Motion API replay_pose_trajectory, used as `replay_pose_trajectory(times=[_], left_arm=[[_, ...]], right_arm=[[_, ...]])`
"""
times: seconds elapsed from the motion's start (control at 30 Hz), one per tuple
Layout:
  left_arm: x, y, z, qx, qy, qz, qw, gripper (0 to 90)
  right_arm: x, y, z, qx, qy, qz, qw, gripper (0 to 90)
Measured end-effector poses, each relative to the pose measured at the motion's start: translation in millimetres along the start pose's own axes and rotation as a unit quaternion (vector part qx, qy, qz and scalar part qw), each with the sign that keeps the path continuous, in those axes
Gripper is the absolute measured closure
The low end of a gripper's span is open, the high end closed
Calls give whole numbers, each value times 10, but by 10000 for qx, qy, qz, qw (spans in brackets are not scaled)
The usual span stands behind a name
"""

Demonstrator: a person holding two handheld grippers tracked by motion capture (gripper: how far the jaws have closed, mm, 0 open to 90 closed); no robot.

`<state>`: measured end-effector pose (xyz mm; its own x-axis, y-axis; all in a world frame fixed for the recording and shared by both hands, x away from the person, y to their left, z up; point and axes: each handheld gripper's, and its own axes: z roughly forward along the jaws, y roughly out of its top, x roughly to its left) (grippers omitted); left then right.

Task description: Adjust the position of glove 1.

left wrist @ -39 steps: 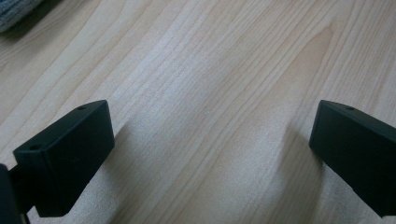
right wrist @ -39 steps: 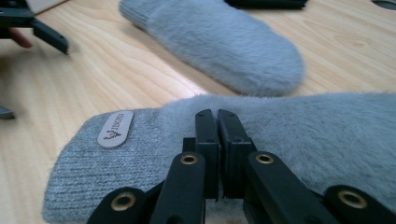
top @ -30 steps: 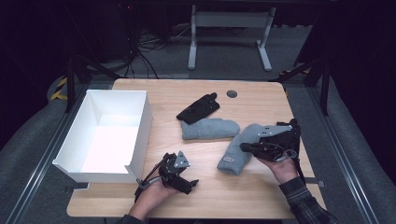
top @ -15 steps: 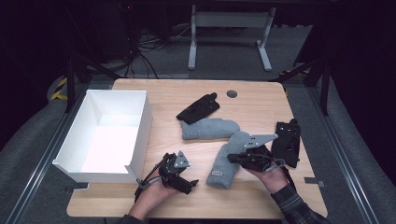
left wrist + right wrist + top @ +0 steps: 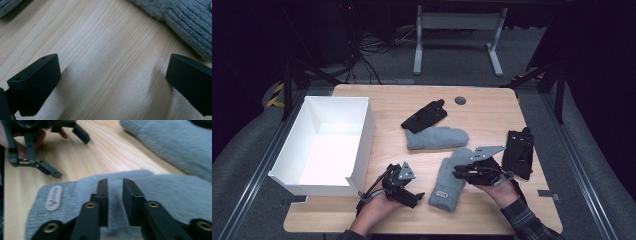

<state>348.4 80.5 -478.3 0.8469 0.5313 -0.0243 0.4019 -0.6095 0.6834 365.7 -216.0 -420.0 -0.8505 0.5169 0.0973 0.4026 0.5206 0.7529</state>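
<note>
Wood table [image 5: 492,107], dark room. Right gripper [image 5: 115,182] jaws just parting, slack over near grey mitten [image 5: 451,177]; left gripper [image 5: 113,75] spread wide, empty. Risk: mitten snags on pads, drags.

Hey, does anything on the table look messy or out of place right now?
Somewhat. The four mittens lie scattered rather than paired: one grey mitten flat beside a black mitten, the other grey mitten askew under the right gripper, another black mitten off by the edge. The white box holds nothing.
</note>
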Motion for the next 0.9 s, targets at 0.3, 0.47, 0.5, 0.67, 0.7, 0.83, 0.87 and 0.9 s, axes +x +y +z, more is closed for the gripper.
replay_pose_trajectory(times=[0.3,0.47,0.5,0.67,0.7,0.83,0.87,0.9], left_arm=[[0,0,0,-3,-2,-2,10000,3],[0,0,0,-1,-4,-2,10000,3],[0,0,0,-1,-3,-3,10000,3],[0,0,0,-2,-4,-1,10000,3],[0,0,0,-3,-2,-3,10000,3],[0,0,0,-1,-3,-1,10000,3],[0,0,0,-2,-3,-2,10000,3],[0,0,0,-2,-4,-2,10000,3]], right_arm=[[-484,28,-58,40,-536,236,9983,900],[-669,59,58,51,-570,305,9979,900],[-687,64,92,83,-560,300,9979,900],[-747,5,252,370,-537,295,9974,900],[-747,-1,256,403,-541,281,9973,900],[-738,-18,245,511,-581,238,9967,900],[-724,-44,212,573,-600,232,9963,900],[-717,-59,192,575,-604,230,9963,900]])
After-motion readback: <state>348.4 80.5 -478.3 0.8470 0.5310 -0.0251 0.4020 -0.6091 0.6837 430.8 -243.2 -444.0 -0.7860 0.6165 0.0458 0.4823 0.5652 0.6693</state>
